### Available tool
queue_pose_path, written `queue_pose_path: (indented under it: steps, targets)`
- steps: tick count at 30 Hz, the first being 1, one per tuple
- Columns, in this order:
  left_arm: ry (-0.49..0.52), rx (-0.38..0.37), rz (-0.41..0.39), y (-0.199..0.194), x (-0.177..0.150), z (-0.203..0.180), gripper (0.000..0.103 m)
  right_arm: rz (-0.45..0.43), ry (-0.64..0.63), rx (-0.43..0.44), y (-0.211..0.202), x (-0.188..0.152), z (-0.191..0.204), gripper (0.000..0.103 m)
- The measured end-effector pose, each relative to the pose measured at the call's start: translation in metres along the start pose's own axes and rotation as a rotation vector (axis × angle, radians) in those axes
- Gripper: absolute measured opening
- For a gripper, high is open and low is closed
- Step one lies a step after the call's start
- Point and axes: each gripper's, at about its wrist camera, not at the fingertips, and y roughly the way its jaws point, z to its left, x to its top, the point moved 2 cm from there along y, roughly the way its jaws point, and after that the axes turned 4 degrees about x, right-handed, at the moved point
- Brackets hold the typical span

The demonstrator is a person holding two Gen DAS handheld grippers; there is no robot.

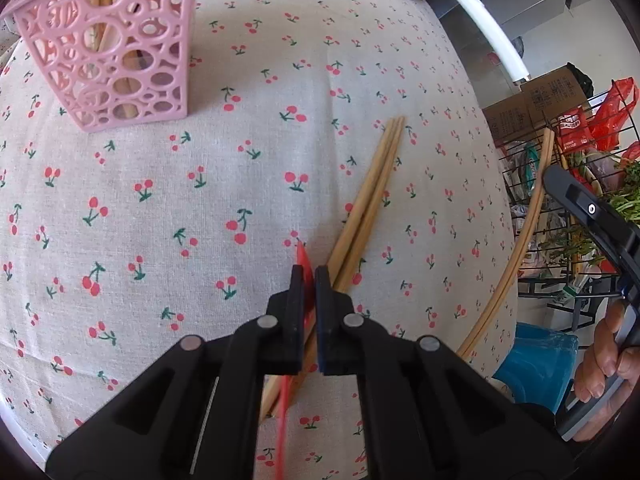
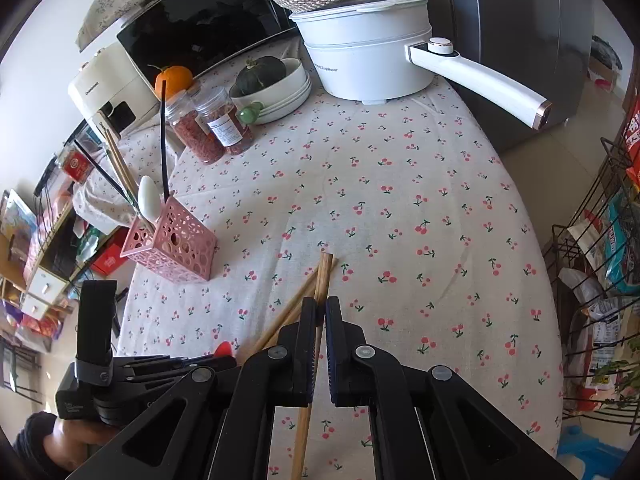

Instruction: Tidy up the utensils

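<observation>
My left gripper (image 1: pixel 307 272) is shut on a thin red utensil (image 1: pixel 303 260), held above the cherry-print tablecloth. Two bamboo chopsticks (image 1: pixel 374 184) lie on the cloth just right of it. My right gripper (image 2: pixel 320 304) is shut on a bamboo chopstick (image 2: pixel 323 276), with the loose chopsticks (image 2: pixel 292 306) lying to its left. The pink perforated utensil holder (image 1: pixel 108 48) stands at the far left; in the right wrist view the holder (image 2: pixel 176 246) contains chopsticks and a white spoon. The right gripper (image 1: pixel 588 216) shows at the left view's right edge holding a pale chopstick (image 1: pixel 520 248).
At the table's back stand a white electric pot (image 2: pixel 360 52) with a long handle, a bowl with a squash (image 2: pixel 276 80), two spice jars (image 2: pixel 212 124) and an orange. A wire rack of groceries (image 2: pixel 600 260) stands off the table's right edge.
</observation>
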Motion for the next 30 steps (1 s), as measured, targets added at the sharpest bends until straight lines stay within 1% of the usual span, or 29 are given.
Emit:
queue_pose_path:
  steps: [2, 5, 9, 11, 15, 18, 22, 26, 30]
  targets:
    - [0.032, -0.001, -0.047, -0.012, 0.001, -0.004, 0.005, -0.010, 0.003, 0.010, -0.004, 0.001, 0.002, 0.005]
    - [0.086, -0.012, -0.152, -0.042, 0.004, -0.013, 0.005, -0.050, -0.017, 0.022, -0.014, 0.003, 0.010, 0.004]
    - [0.164, -0.013, -0.334, -0.089, 0.006, -0.025, 0.005, -0.112, -0.050, 0.045, -0.030, 0.007, 0.025, 0.004]
    - [0.182, -0.026, -0.414, -0.112, 0.008, -0.026, 0.005, -0.144, -0.068, 0.054, -0.037, 0.008, 0.033, 0.004]
    - [0.165, -0.082, -0.590, -0.150, 0.019, -0.017, 0.005, -0.209, -0.106, 0.075, -0.054, 0.012, 0.048, 0.004]
    - [0.151, -0.090, -0.736, -0.176, 0.023, -0.011, 0.005, -0.272, -0.142, 0.083, -0.068, 0.015, 0.062, 0.004]
    - [0.123, -0.091, -0.900, -0.201, 0.030, 0.000, 0.005, -0.350, -0.185, 0.092, -0.085, 0.023, 0.081, 0.004]
    - [0.093, -0.082, -1.019, -0.216, 0.035, 0.012, 0.005, -0.400, -0.209, 0.114, -0.096, 0.034, 0.100, 0.004]
    - [0.105, -0.048, -1.101, -0.219, 0.043, 0.016, 0.005, -0.431, -0.210, 0.151, -0.102, 0.045, 0.113, 0.004]
